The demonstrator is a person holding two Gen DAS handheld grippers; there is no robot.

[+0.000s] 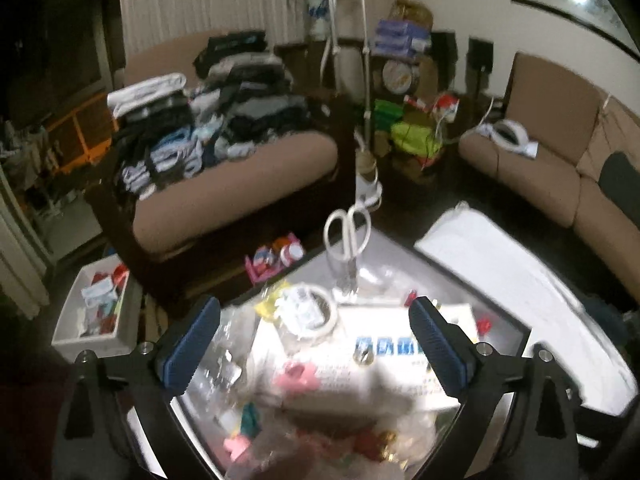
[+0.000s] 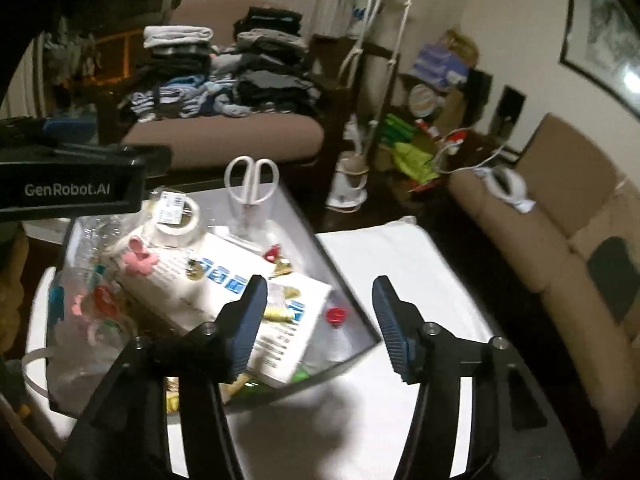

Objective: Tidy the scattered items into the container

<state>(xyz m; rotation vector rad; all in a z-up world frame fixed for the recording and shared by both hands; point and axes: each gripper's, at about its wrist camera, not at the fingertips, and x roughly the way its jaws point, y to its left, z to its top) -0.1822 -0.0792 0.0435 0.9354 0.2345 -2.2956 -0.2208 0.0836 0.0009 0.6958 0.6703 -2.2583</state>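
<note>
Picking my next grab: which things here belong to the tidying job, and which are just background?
Job:
clear plastic container
white-handled scissors
white tape roll
pink flower-shaped clip
small red cap

Background:
folded clothes pile
brown sofa
white floor bin

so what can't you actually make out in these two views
- Left wrist: the small items at the near end of the clear container are motion-blurred; only pink and teal blobs show.
- Left wrist: the box print is too blurred to read.
- Right wrist: the box's near corner is hidden by the right gripper.
- Right wrist: the left gripper is cut off by the left edge, so its jaws cannot be seen.
</note>
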